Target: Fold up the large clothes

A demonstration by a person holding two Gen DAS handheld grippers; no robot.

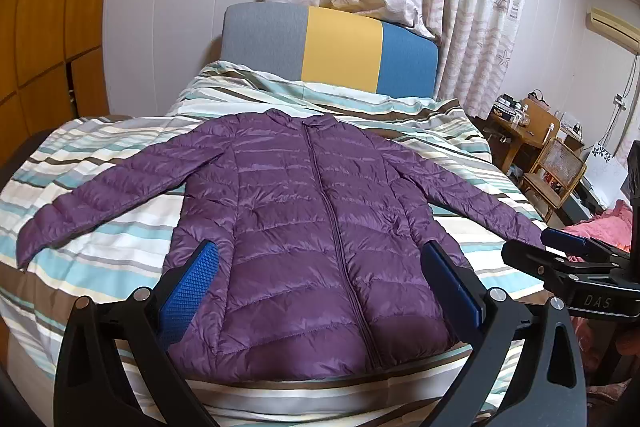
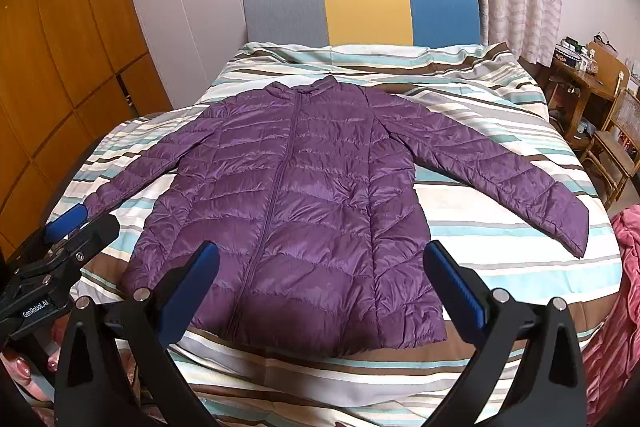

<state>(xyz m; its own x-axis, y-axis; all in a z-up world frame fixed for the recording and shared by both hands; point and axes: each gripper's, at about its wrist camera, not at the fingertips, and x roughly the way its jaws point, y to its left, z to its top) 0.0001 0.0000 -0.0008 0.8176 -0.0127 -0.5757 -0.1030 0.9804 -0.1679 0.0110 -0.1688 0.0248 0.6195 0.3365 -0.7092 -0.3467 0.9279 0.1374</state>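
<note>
A purple quilted down jacket [image 1: 304,227] lies flat and zipped on the striped bed, collar toward the headboard, both sleeves spread out; it also shows in the right wrist view [image 2: 304,203]. My left gripper [image 1: 320,267] is open and empty, held above the jacket's hem. My right gripper [image 2: 320,267] is open and empty, also above the hem. The right gripper shows at the right edge of the left wrist view [image 1: 560,243]. The left gripper shows at the left edge of the right wrist view [image 2: 68,223].
The striped duvet [image 2: 500,227] covers the bed, with a grey, yellow and blue headboard [image 2: 364,7] at the far end. Wooden wardrobe [image 2: 60,67] on the left. Desk and chairs [image 2: 600,107] on the right, pink cloth [image 2: 624,287] beside the bed.
</note>
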